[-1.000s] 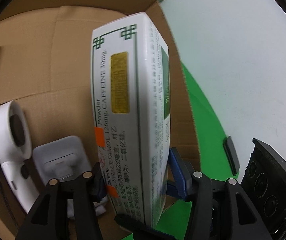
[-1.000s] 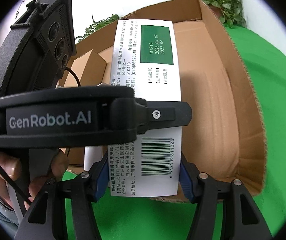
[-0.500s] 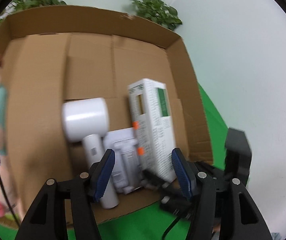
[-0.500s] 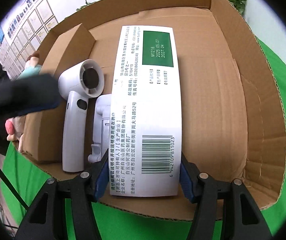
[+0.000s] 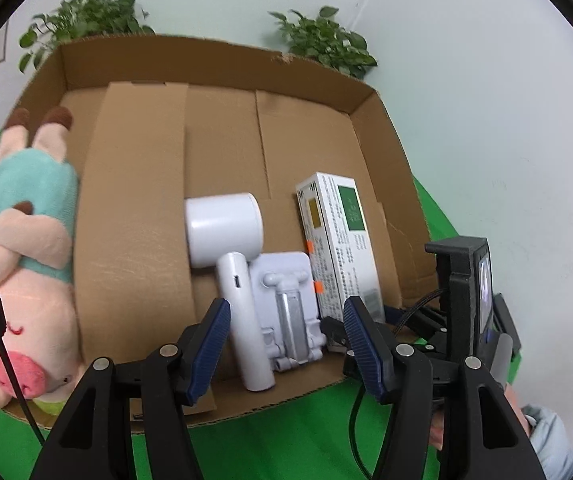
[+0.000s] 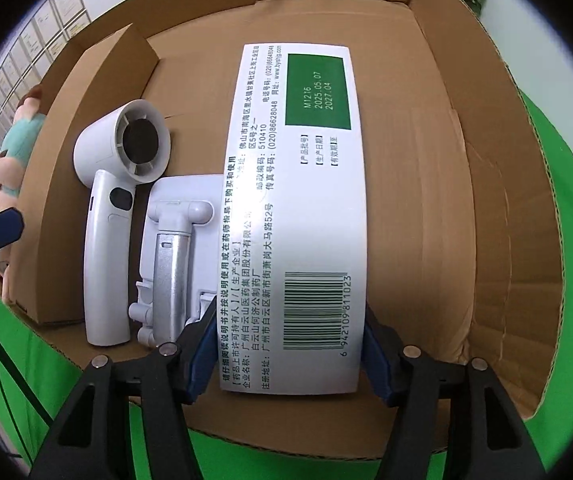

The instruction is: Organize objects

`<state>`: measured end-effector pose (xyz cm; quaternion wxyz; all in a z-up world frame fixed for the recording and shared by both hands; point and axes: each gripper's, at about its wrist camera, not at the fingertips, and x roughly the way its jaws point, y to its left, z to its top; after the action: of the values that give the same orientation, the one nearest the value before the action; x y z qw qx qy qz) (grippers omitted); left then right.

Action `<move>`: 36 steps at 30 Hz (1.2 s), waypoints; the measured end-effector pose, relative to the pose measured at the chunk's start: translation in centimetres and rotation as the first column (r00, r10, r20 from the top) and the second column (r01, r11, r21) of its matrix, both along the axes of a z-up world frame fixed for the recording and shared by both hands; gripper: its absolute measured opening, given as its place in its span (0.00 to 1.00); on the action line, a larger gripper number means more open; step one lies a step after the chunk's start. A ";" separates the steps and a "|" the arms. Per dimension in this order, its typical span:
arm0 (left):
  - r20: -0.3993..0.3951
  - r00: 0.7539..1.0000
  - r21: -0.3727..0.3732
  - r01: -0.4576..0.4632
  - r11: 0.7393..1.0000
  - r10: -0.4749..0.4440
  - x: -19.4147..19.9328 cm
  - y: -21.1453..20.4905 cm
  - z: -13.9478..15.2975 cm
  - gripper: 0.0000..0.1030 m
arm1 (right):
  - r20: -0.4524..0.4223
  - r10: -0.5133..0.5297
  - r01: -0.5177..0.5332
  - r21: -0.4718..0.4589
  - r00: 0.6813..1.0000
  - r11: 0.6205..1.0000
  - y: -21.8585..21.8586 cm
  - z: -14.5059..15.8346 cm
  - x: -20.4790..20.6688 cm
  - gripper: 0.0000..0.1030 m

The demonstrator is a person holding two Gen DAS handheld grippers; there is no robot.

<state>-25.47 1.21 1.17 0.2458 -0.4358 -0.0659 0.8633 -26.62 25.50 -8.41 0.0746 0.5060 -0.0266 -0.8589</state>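
A white medicine box with a green label and a barcode stands on edge inside an open cardboard box. My right gripper is shut on the medicine box's near end. The medicine box also shows in the left wrist view, right of a white hair dryer and a white phone stand. My left gripper is open and empty, in front of the cardboard box.
A pink plush pig in a teal shirt lies in the cardboard box's left compartment, behind a cardboard divider. The box sits on a green cloth. Potted plants and a white wall stand behind.
My left gripper has let go of the medicine box and pulled back out of the cardboard box. My right gripper has kept its hold and lowered the medicine box beside the phone stand.
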 end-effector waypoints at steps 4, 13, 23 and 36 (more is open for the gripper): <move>-0.110 0.991 -0.071 -0.079 0.994 0.071 1.7 -0.6 1.0 0.67 | 0.003 -0.027 0.027 -0.021 1.000 0.999 0.8 0.1 0.5 0.80; -0.400 0.882 -0.132 -0.325 0.936 0.250 8.3 -2.9 4.3 1.00 | -0.279 -0.049 0.050 -0.005 0.959 0.999 0.5 5.6 8.9 0.99; -0.482 0.823 -0.178 -0.428 0.886 0.301 12.2 -3.5 4.2 1.00 | -0.446 -0.042 0.066 0.039 0.894 0.997 -3.4 8.9 9.7 0.99; -0.508 0.796 -0.163 -0.465 0.870 0.331 14.5 -3.5 3.5 1.00 | -0.483 -0.031 0.074 0.070 0.875 0.995 -4.4 8.4 11.5 0.99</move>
<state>-10.93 -2.27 4.63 0.0011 -0.2229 0.0263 0.9745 -15.16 21.12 -0.04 0.0338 0.2784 0.0161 -0.9597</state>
